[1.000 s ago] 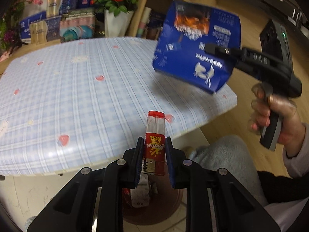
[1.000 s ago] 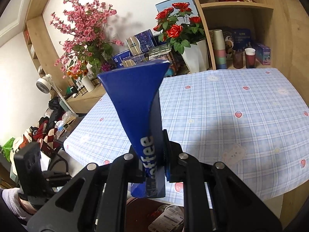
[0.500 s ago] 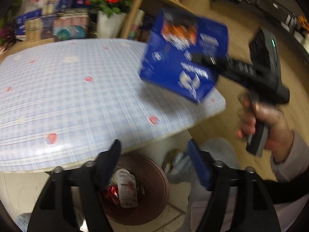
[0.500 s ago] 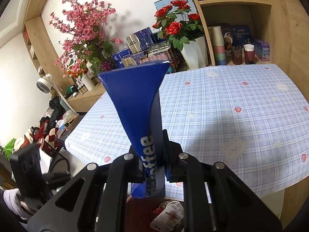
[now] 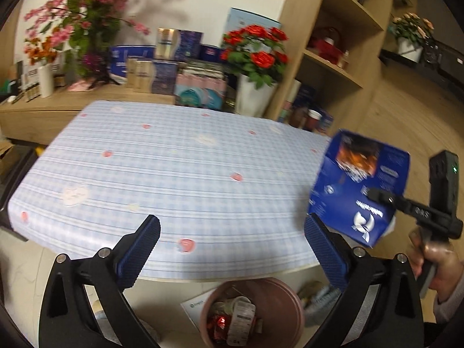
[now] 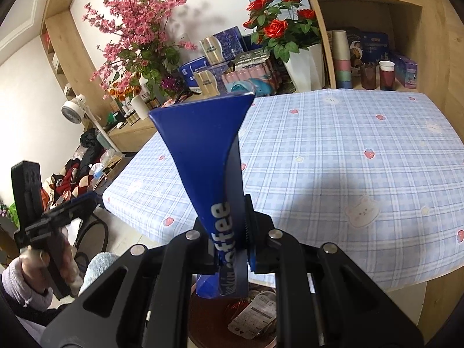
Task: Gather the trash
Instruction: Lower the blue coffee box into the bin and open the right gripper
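At the far left of the right wrist view the left gripper (image 6: 62, 207) shows only as a blurred black shape in a person's hand (image 6: 43, 261); its own camera settles the matter, with the blue-padded fingers (image 5: 139, 249) spread wide, the jaws opening, and nothing between them. Beyond them lies the table (image 5: 174, 179) under its checked cloth, bare of trash as far as this blurred view lets one judge. Below its near edge stands the bin (image 5: 252, 313), a round brownish tub on the floor already holding wrappers, a white label and something red and shiny. Further right, the box (image 5: 359, 185), a blue coffee carton, hangs in the air off the table's right corner, above and a little to the right of the bin. The right gripper (image 6: 232, 249) has its jaws pressed together on the carton's flattened lower edge, so the walls fan out above the pinch. The carton looks empty and light, thin card that gives under pressure instead of cracking; its printed skin is probably somewhat slick, but the ribbed pads bite well on a doubled edge like this one. That crushed seam is the sensible place to hold it, since the open body would only buckle. A light carton may drift as it falls, so releasing it low and squarely over the bin seems wise.
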### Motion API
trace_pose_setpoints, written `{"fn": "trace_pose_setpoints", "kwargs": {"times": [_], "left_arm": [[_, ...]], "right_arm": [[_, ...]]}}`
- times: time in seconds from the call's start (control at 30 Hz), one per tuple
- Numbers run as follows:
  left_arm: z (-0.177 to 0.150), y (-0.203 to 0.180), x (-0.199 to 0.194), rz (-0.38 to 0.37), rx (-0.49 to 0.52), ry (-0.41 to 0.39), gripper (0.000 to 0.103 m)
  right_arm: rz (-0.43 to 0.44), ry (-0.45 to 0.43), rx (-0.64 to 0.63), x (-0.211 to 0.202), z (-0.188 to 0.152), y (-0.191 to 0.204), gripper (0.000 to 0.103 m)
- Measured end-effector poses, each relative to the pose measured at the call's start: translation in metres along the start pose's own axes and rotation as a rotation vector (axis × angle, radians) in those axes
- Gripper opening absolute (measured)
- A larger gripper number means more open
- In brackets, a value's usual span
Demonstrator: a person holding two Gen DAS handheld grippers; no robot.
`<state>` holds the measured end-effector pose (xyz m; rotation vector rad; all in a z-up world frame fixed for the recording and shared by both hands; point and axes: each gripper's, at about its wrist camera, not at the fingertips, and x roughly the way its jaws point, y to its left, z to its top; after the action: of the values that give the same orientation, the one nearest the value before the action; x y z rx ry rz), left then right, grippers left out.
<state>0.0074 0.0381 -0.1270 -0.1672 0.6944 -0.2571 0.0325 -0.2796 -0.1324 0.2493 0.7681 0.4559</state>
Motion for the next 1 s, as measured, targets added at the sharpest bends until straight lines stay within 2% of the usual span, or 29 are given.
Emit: {"fn": "trace_pose_setpoints", "kwargs": {"times": [0.27, 0.53, 0.7, 0.77, 0.8, 0.83, 0.87, 0.9, 0.97, 1.0], "left_arm": [[-0.003, 0.015, -0.008, 0.057, -0.043, -0.006, 0.097], [-0.012, 0.022, -0.01, 0.068, -0.069, -0.002, 0.097], [-0.014, 0.026, -0.01, 0.07, -0.079, 0.004, 0.097], [-0.014, 0.027, -0.01, 0.071, -0.083, 0.005, 0.097], [-0.015, 0.028, -0.011, 0.072, -0.085, 0.004, 0.097], [-0.015, 0.028, -0.011, 0.073, -0.087, 0.004, 0.097], [-0.015, 0.029, -0.011, 0.073, -0.088, 0.003, 0.097], [-0.015, 0.03, -0.012, 0.075, -0.09, 0.003, 0.097], [-0.016, 0.031, -0.012, 0.076, -0.094, 0.003, 0.097], [-0.016, 0.031, -0.012, 0.076, -0.094, 0.004, 0.097]], "right_arm": [[0.039, 0.1, -0.029, 0.011, -0.019, 0.016, 0.017], [0.073, 0.313, -0.078, 0.04, -0.054, 0.035, 0.017], [0.084, 0.405, -0.085, 0.057, -0.074, 0.045, 0.018], [0.102, 0.455, -0.073, 0.067, -0.081, 0.049, 0.021], [0.106, 0.467, -0.072, 0.069, -0.084, 0.05, 0.028], [0.108, 0.476, -0.075, 0.072, -0.087, 0.053, 0.047], [0.105, 0.471, -0.082, 0.072, -0.089, 0.055, 0.057], [0.099, 0.462, -0.088, 0.072, -0.09, 0.056, 0.071], [0.089, 0.43, -0.092, 0.069, -0.086, 0.059, 0.076], [0.077, 0.415, -0.094, 0.067, -0.083, 0.059, 0.082]]}}
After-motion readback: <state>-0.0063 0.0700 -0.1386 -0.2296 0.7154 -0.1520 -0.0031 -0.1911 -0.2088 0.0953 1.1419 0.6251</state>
